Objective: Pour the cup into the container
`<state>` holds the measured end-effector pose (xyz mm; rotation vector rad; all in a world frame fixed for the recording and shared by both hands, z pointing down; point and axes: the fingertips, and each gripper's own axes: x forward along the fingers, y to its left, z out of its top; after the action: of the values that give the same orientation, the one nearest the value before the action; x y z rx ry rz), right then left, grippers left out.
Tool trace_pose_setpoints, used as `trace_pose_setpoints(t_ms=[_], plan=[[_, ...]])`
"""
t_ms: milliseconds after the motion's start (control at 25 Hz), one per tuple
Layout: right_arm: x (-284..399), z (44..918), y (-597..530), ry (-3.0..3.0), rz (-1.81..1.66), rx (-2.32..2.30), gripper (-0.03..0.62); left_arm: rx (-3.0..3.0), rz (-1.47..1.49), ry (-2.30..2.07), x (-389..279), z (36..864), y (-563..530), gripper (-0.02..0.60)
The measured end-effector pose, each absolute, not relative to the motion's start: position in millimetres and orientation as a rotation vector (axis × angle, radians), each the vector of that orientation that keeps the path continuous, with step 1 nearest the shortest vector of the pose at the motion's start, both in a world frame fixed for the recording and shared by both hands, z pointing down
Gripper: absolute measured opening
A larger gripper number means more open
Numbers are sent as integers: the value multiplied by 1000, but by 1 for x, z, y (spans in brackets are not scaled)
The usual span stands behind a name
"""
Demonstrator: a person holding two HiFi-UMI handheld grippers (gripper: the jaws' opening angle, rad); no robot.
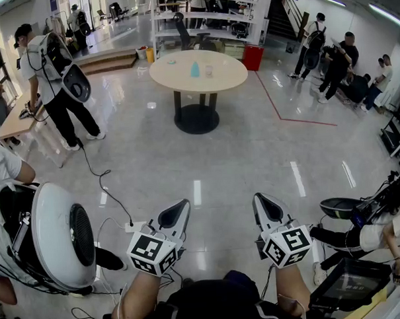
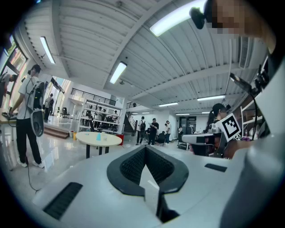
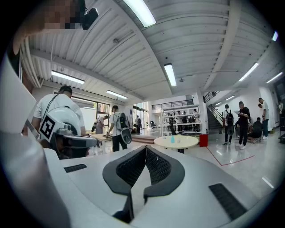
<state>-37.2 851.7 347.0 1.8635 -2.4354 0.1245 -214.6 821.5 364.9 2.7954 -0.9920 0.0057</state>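
Red bin [image 1: 252, 57] near shelving [image 1: 214, 32]

On the far round table [image 1: 170, 74], a blue item [image 1: 195, 70] and a clear item [image 1: 209, 71] — too small to identify

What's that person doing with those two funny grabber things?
A person holds the left gripper and the right gripper out over the shiny floor. Both are shut and empty. The round table, with a small blue thing and what looks like a clear cup on it, stands far ahead, so no pouring has started. Other people stand around the room.
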Motion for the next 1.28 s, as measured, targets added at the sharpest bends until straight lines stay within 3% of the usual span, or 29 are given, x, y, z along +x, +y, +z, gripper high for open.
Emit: trace_pose_setpoints(t_ms=[320, 1280], plan=[[-49, 360, 815, -2438, 144, 1834, 3, 2797, -1, -968, -213, 373, 780, 0], [132, 354, 525, -2599, 152, 1707, 3, 2775, 34, -1113, -45, 352, 514, 0]])
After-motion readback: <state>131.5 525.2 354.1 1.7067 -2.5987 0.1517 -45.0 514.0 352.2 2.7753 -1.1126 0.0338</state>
